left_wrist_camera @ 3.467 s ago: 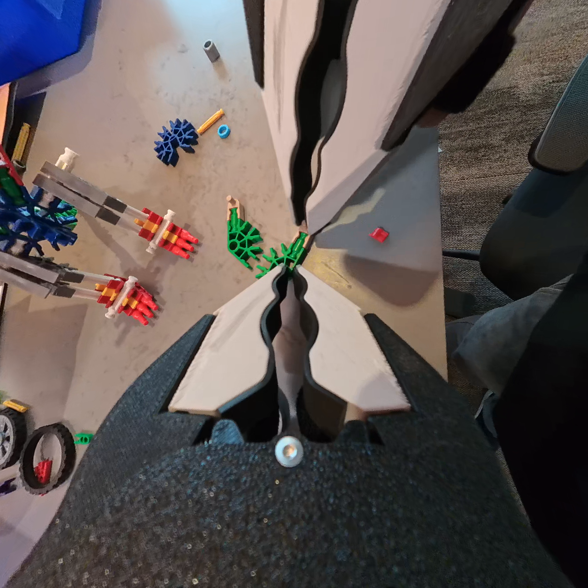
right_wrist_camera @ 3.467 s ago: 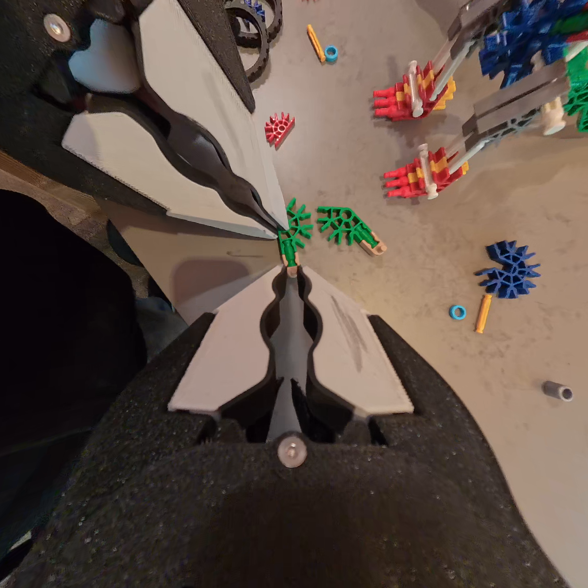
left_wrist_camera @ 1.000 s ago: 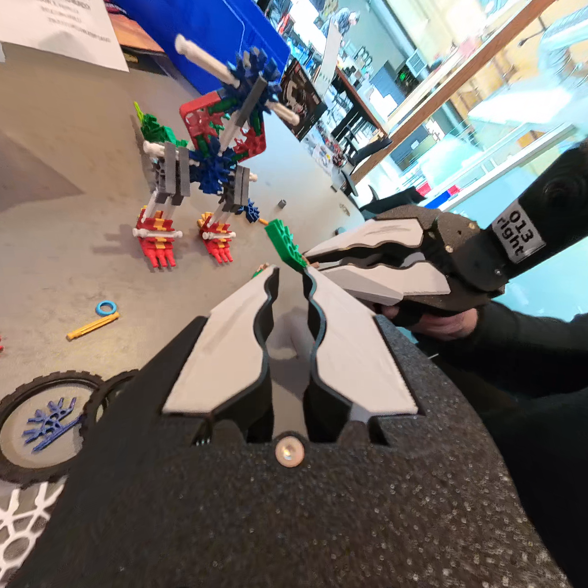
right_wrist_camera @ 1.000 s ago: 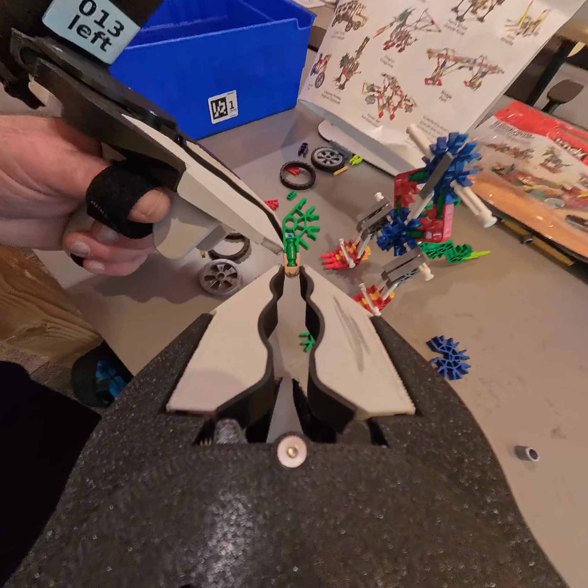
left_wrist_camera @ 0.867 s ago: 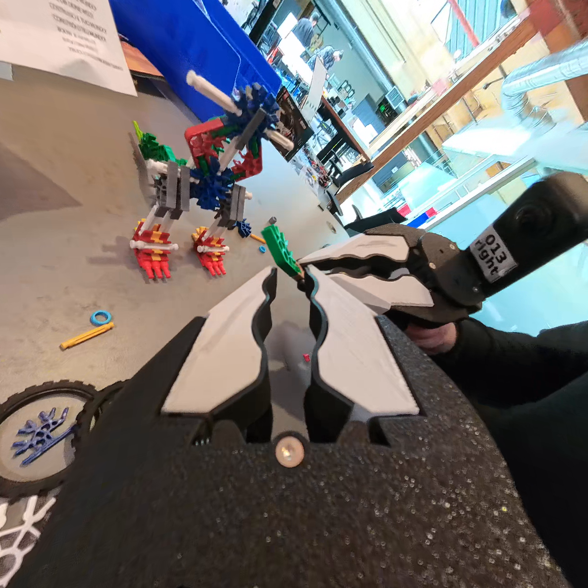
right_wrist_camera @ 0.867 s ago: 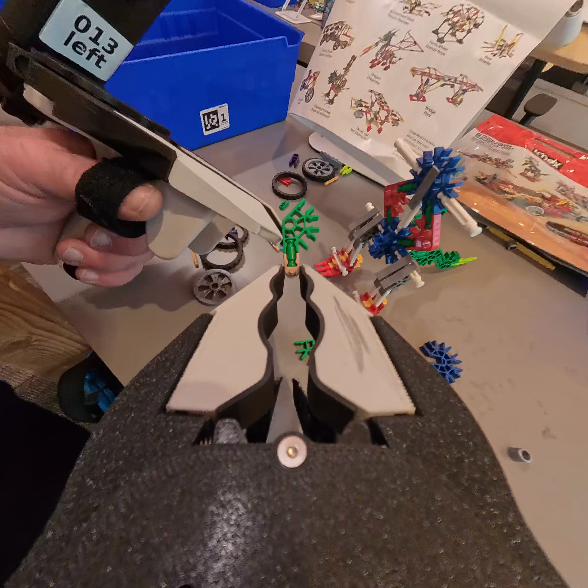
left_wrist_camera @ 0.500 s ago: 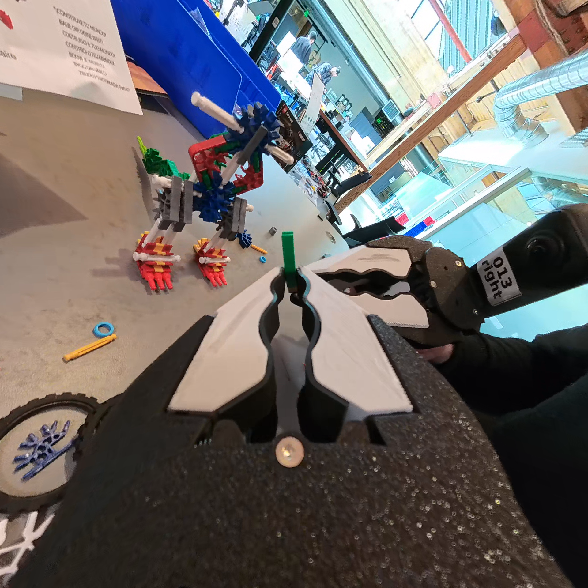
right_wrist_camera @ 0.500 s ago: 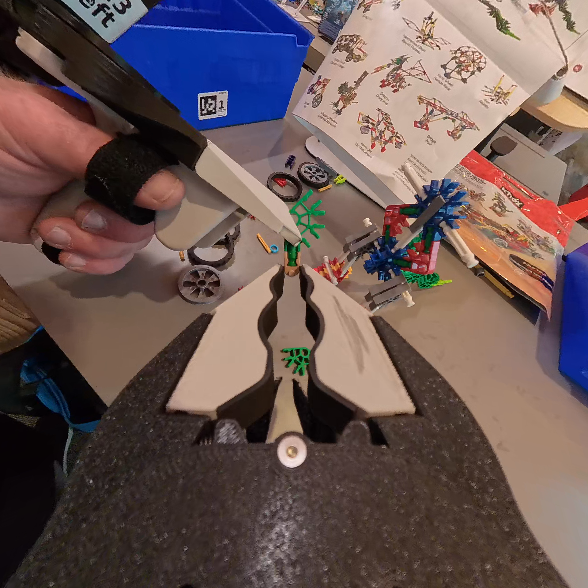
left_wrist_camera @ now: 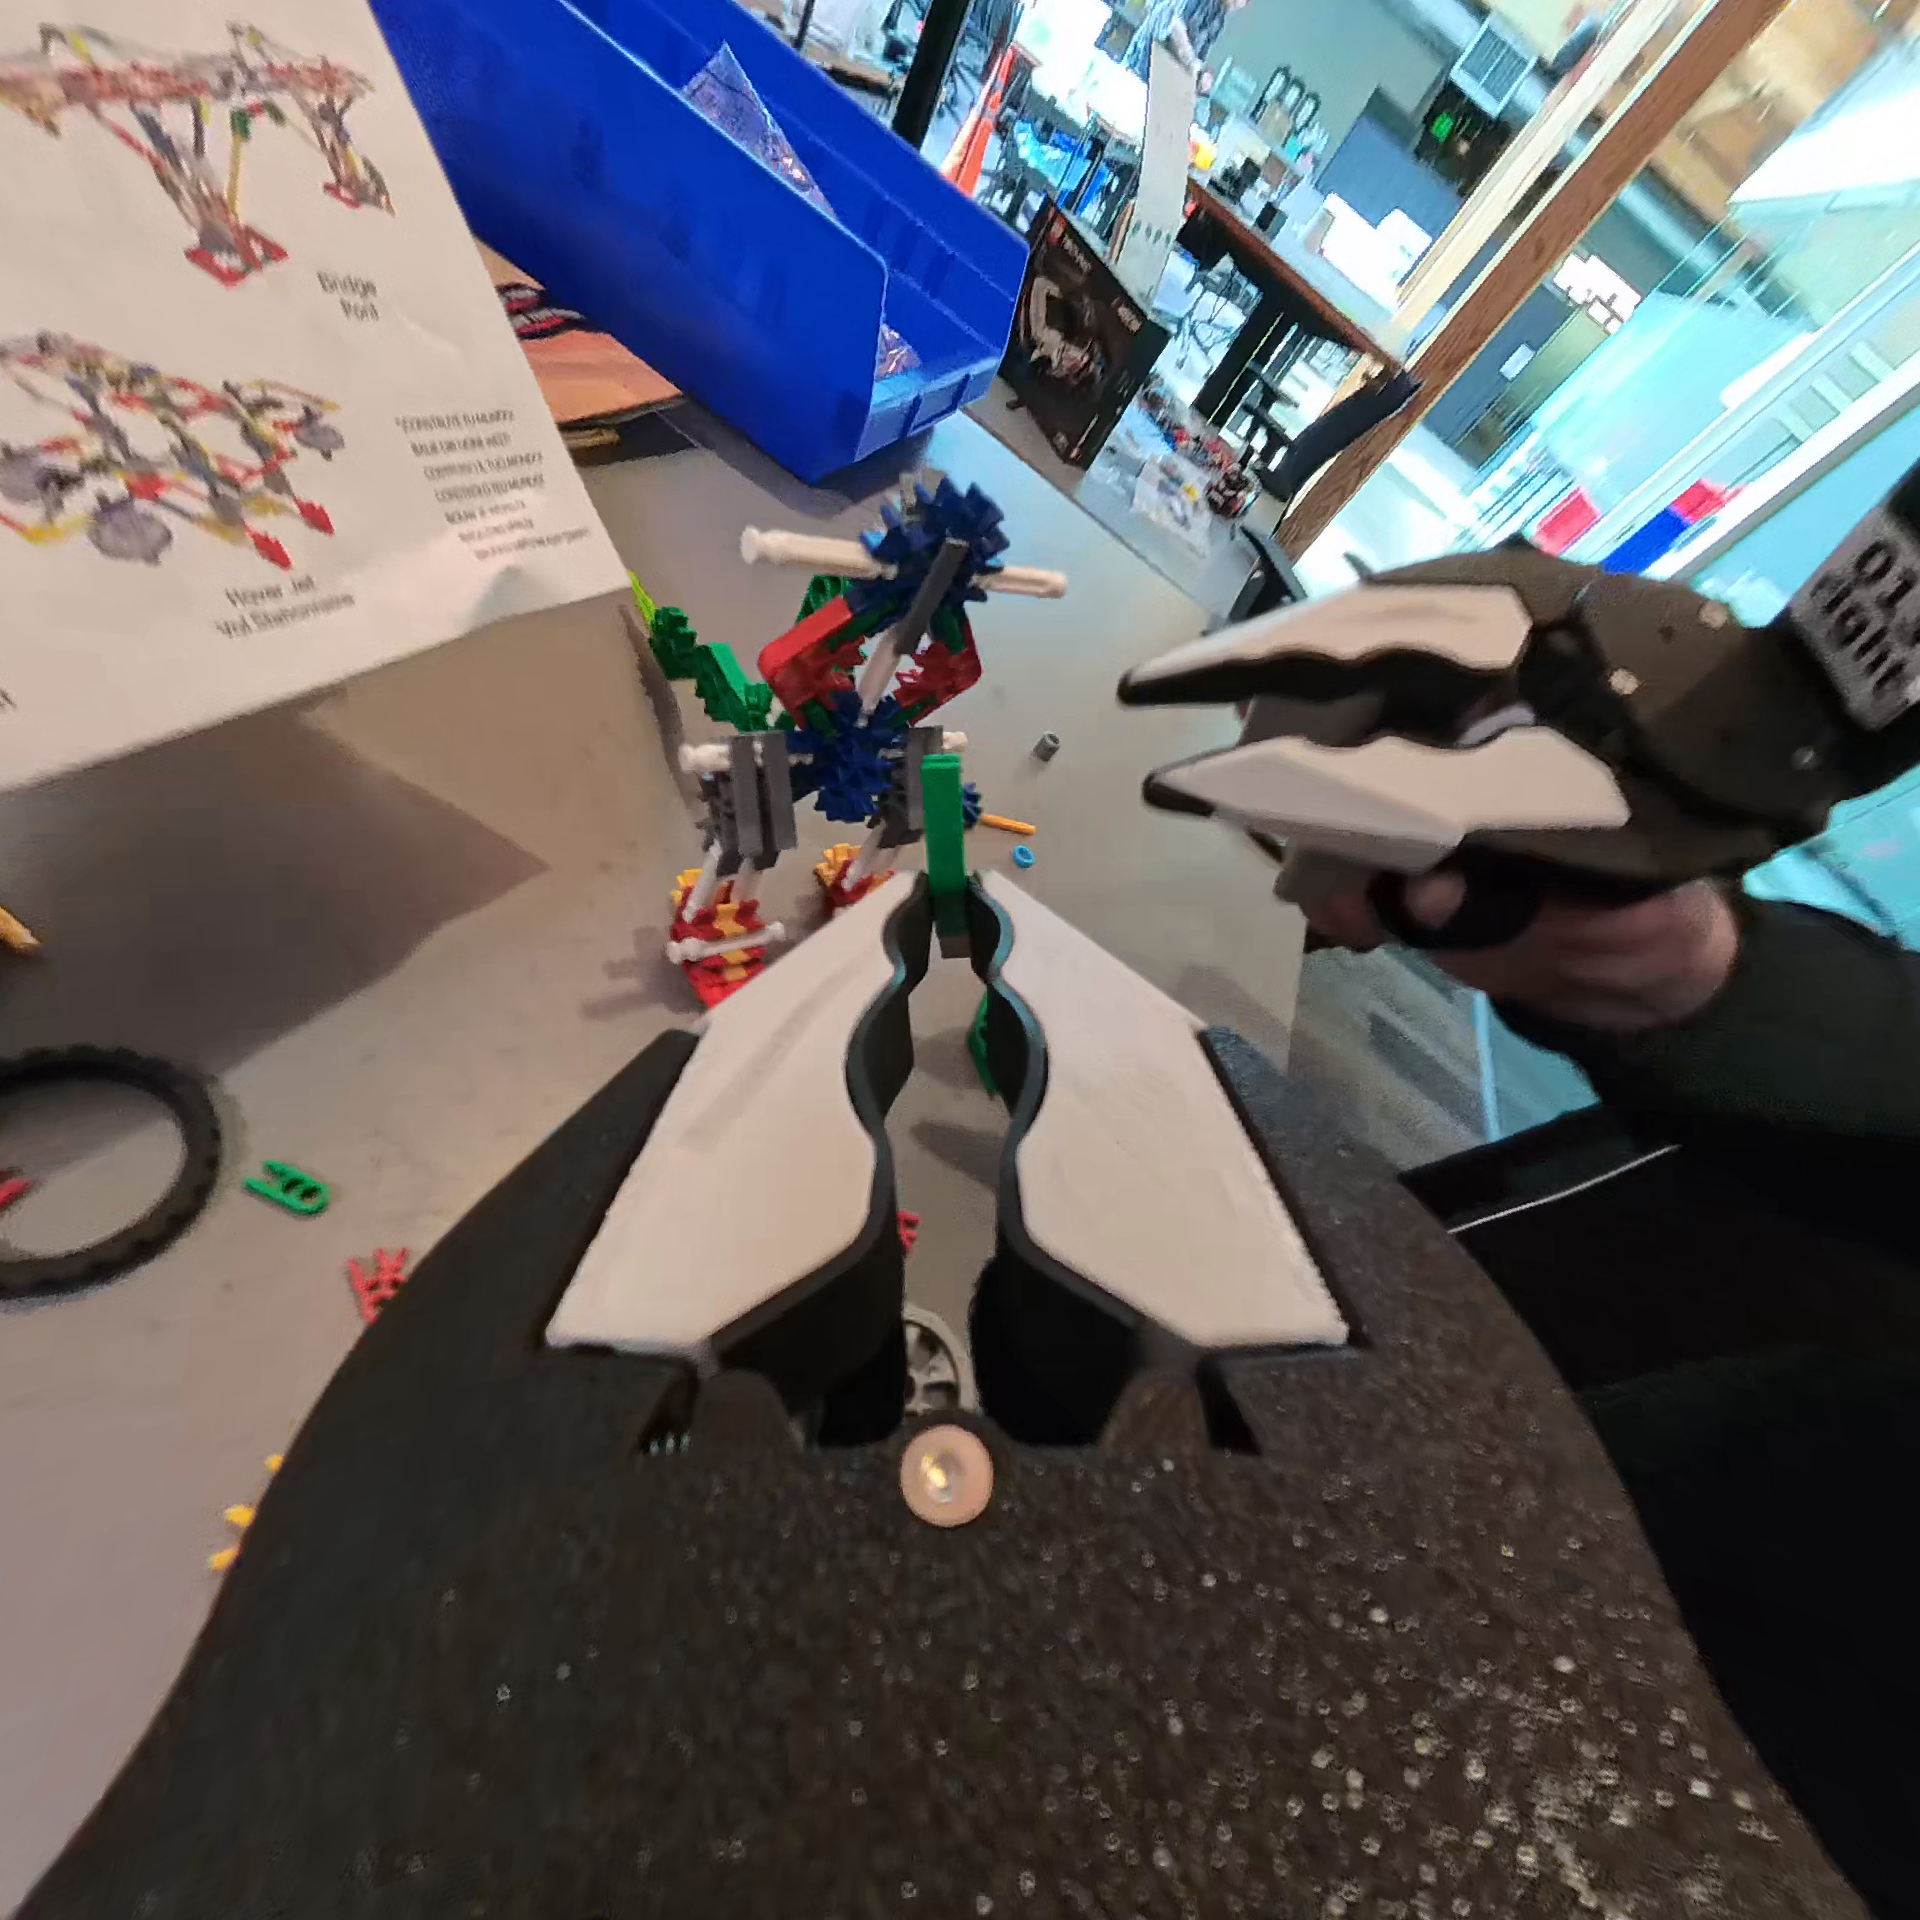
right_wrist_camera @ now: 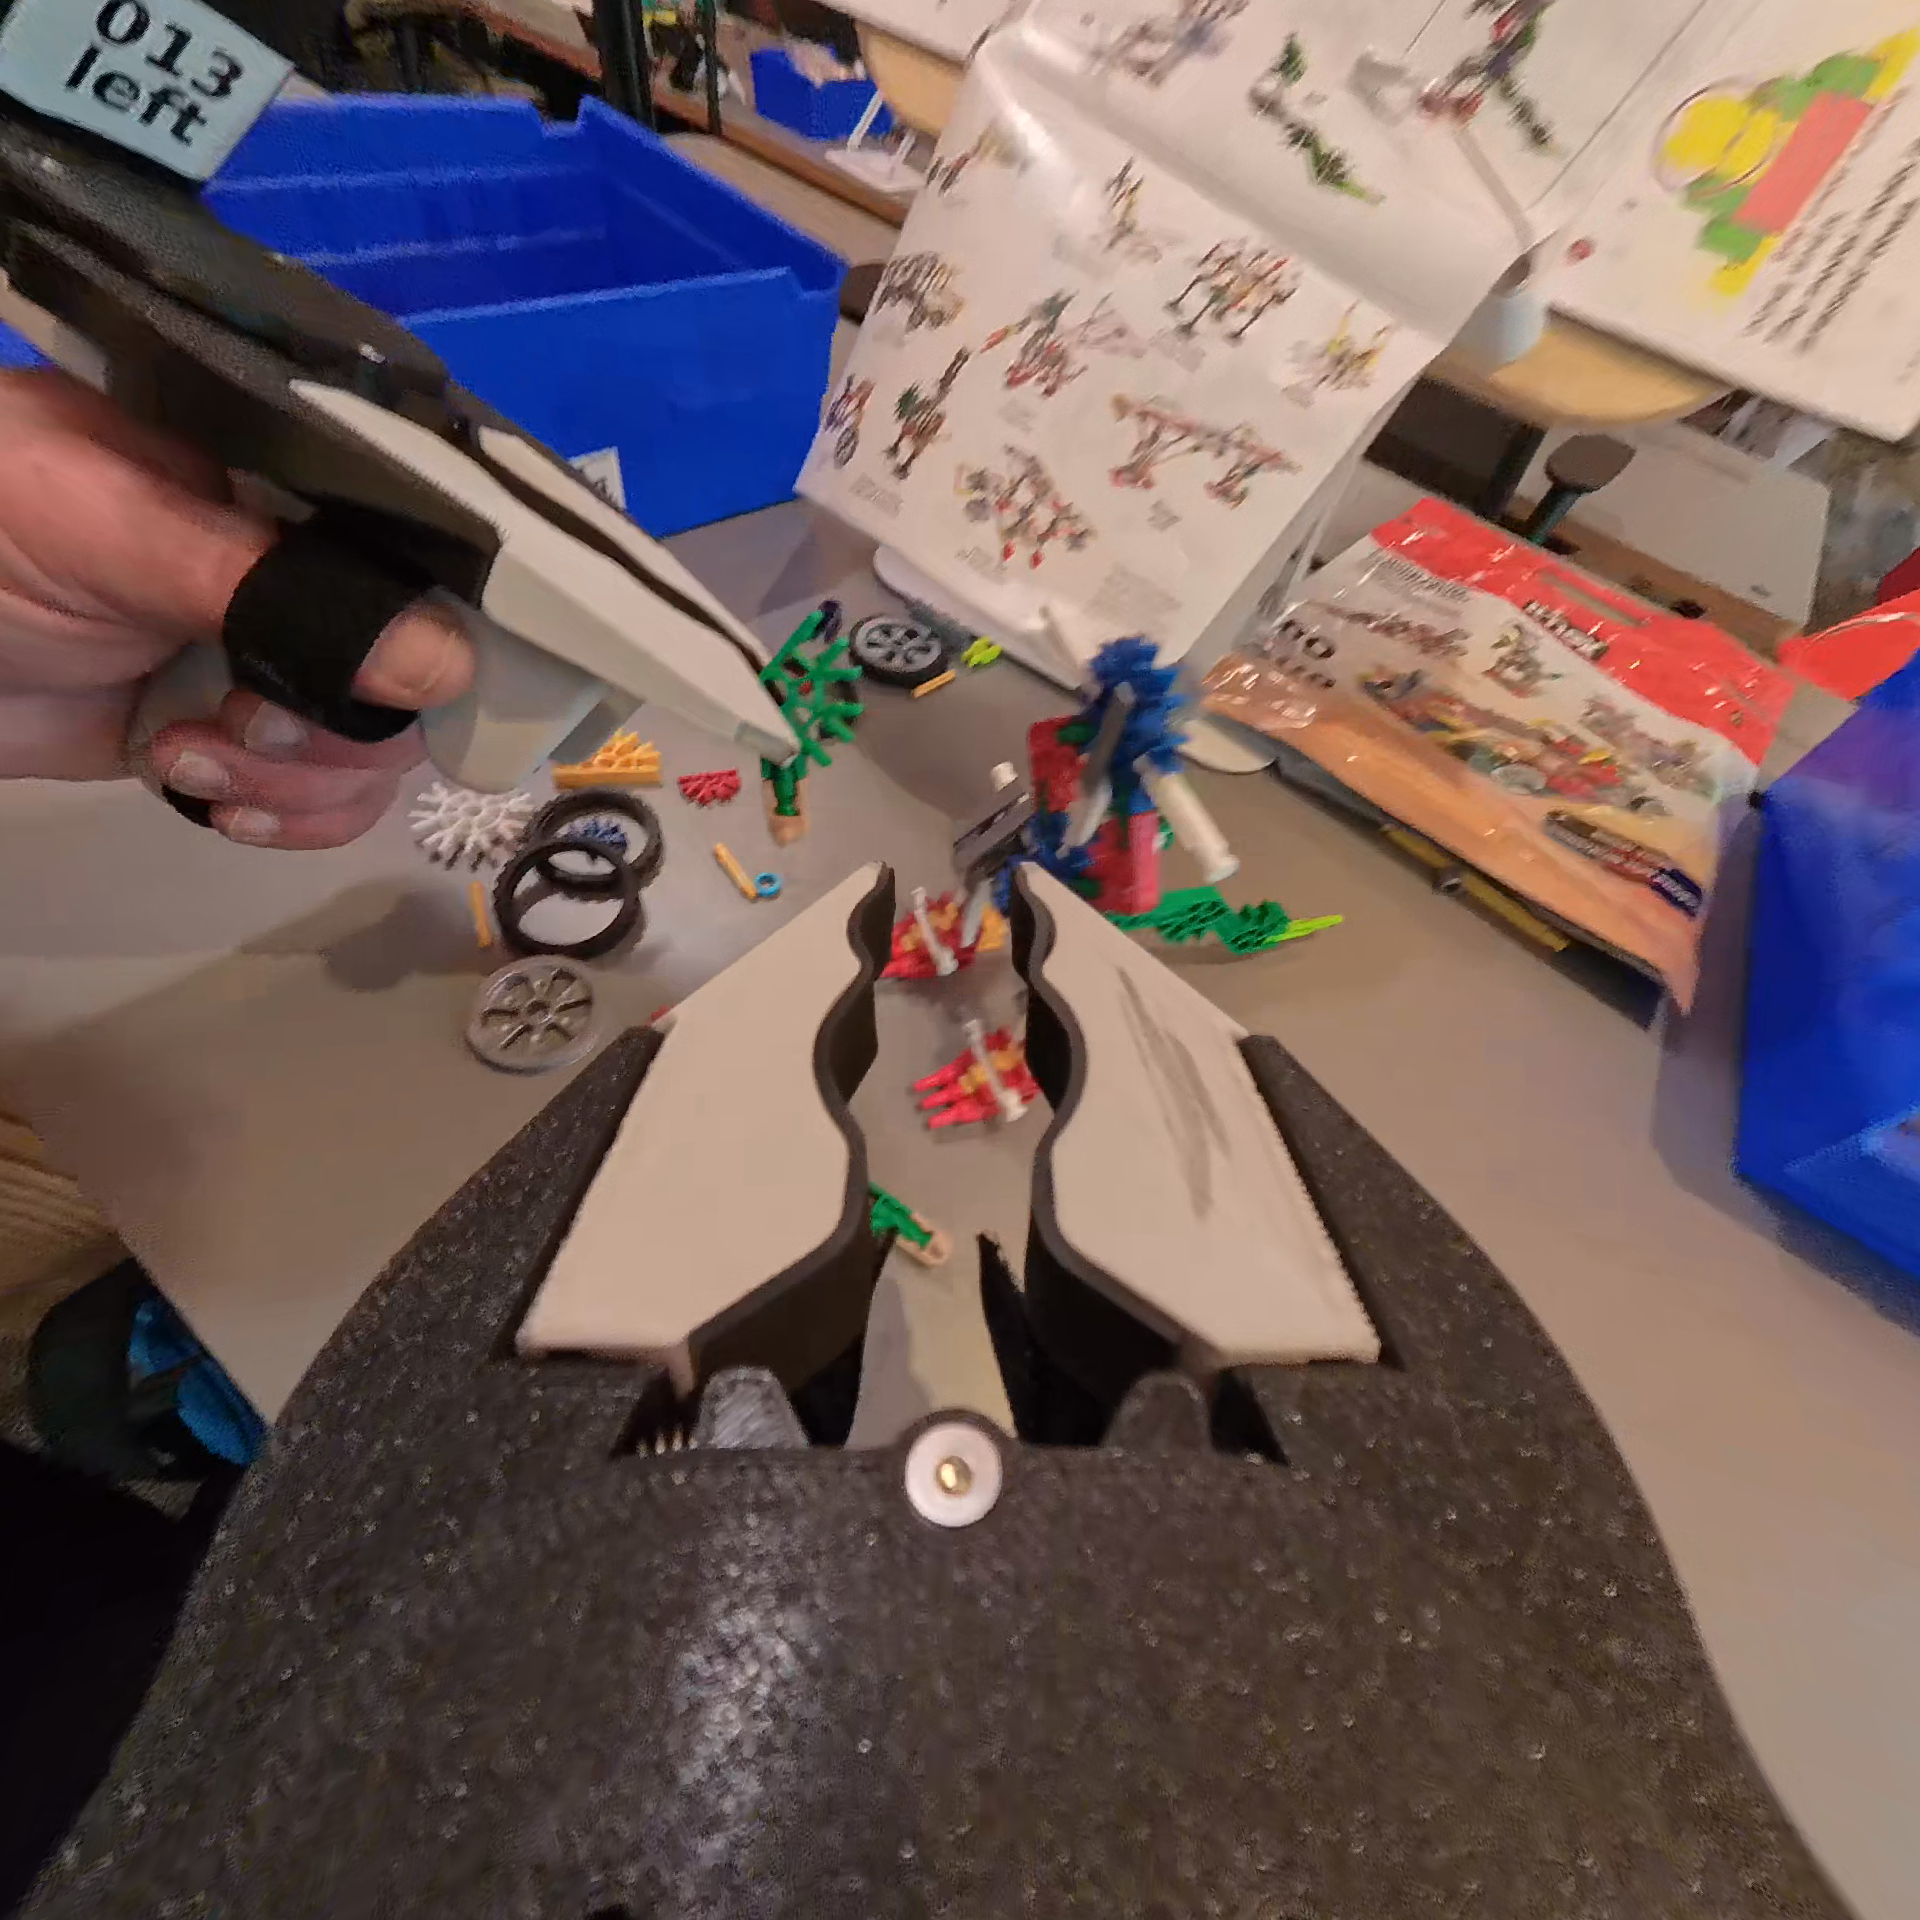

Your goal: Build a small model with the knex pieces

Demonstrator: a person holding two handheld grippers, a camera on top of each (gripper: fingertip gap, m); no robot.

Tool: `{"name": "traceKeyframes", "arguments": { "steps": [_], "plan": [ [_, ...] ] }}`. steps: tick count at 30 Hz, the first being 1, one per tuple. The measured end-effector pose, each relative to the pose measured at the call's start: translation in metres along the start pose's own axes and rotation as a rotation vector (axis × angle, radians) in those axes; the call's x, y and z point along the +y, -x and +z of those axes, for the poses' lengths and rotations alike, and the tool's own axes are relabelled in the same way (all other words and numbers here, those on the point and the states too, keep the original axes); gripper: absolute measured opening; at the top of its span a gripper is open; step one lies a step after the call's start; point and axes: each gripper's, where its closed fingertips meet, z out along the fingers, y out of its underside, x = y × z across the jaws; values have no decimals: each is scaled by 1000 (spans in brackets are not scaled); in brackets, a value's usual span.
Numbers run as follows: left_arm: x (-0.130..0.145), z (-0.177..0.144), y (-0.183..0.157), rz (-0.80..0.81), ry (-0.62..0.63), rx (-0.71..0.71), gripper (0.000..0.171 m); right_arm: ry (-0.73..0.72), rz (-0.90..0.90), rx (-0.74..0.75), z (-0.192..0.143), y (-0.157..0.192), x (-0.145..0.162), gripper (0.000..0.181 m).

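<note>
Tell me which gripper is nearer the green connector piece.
Left. The left gripper is shut on the green connector piece, holding it above the table. The right gripper is open and empty, apart from it, lower and nearer the toy model.

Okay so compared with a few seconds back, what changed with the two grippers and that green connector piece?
The right gripper let go of the green connector piece and opened, drawing back from it. The left gripper lifted the piece off the table and alone clamps it now. The toy model and the loose wheels lie as before.
</note>
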Motion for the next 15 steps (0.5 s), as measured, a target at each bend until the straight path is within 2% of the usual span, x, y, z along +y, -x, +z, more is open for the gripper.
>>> {"name": "traceKeyframes", "arguments": {
  "steps": [3,7,11,15],
  "plan": [
    [-6,3,5,62,41,-29,3,-20,-22,-9,0,-21,-13,23],
    [-10,8,12,125,96,-59,3,-40,-41,-105,8,-35,-28,23],
    [-14,11,13,143,138,-54,3,-28,-107,-211,19,-34,-37,26],
    [-16,12,17,179,203,-71,4,15,-212,-237,32,-32,-41,28]
  ]
}}
